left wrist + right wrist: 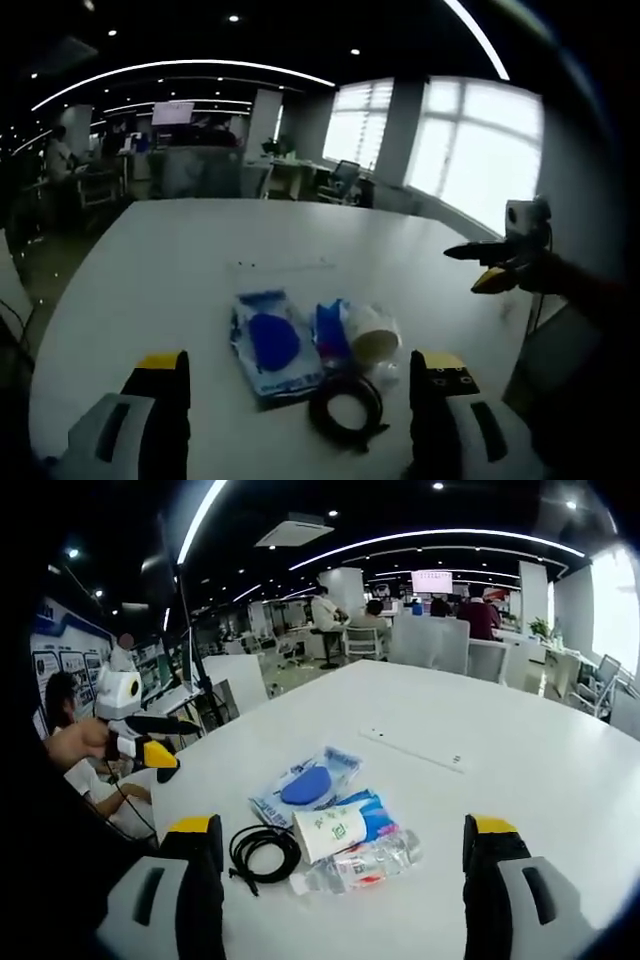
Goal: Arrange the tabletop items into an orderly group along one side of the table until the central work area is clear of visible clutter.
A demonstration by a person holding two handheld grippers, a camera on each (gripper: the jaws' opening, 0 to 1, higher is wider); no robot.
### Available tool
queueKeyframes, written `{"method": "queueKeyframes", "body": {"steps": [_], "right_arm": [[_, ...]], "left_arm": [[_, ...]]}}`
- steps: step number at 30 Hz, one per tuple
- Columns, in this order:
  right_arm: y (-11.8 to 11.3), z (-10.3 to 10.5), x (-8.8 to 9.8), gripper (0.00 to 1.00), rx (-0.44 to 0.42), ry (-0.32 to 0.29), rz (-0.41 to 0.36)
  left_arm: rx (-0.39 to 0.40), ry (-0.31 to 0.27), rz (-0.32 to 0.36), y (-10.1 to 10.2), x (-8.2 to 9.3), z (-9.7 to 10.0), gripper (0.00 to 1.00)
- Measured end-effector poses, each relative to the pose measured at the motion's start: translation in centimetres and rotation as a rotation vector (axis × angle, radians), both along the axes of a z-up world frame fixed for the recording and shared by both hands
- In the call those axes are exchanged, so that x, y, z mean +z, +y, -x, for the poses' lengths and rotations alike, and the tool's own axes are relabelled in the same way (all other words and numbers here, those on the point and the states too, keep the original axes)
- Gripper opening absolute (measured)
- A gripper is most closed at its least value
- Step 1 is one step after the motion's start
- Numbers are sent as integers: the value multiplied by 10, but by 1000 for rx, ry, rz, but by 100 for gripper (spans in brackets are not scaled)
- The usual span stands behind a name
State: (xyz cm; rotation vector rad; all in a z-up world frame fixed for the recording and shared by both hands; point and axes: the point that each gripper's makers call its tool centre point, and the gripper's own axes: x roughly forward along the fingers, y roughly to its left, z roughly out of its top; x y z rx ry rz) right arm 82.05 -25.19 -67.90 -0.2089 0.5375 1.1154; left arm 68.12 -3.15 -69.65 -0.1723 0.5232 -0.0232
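Both hand-held grippers spread and empty above a small cluster on the white tabletop [520,730].

Seen in the right gripper view, left to right: a coiled black cable [264,851], a blue-printed packet [305,787], a paper cup [331,832] on its side and a clear plastic bottle [362,864] lying flat, all touching or just beside one another. The left hand-held gripper [300,385] hovers with jaws wide over the cluster; the right hand-held gripper [340,865] does likewise from the opposite side. Probably each is lining up a first pick, since the cluster sits near the working area rather than along an edge.
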Motion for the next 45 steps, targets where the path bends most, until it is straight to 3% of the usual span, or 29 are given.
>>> {"method": "queueKeyframes", "body": {"steps": [13, 19, 28, 37, 45], "right_arm": [[21, -12, 3, 90, 91, -32, 27], [29, -18, 4, 85, 145, -54, 38], [32, -28, -2, 83, 188, -37, 45], [38, -44, 11, 80, 221, -49, 44], [58, -53, 19, 78, 276, -31, 24]], "left_arm": [[35, 7, -11, -4, -4, -4, 84], [33, 31, 0, -10, -13, -3, 80], [41, 70, 26, -20, -30, 0, 76], [96, 74, 53, -22, -33, 1, 71], [120, 87, 102, -21, -47, -1, 64]]}}
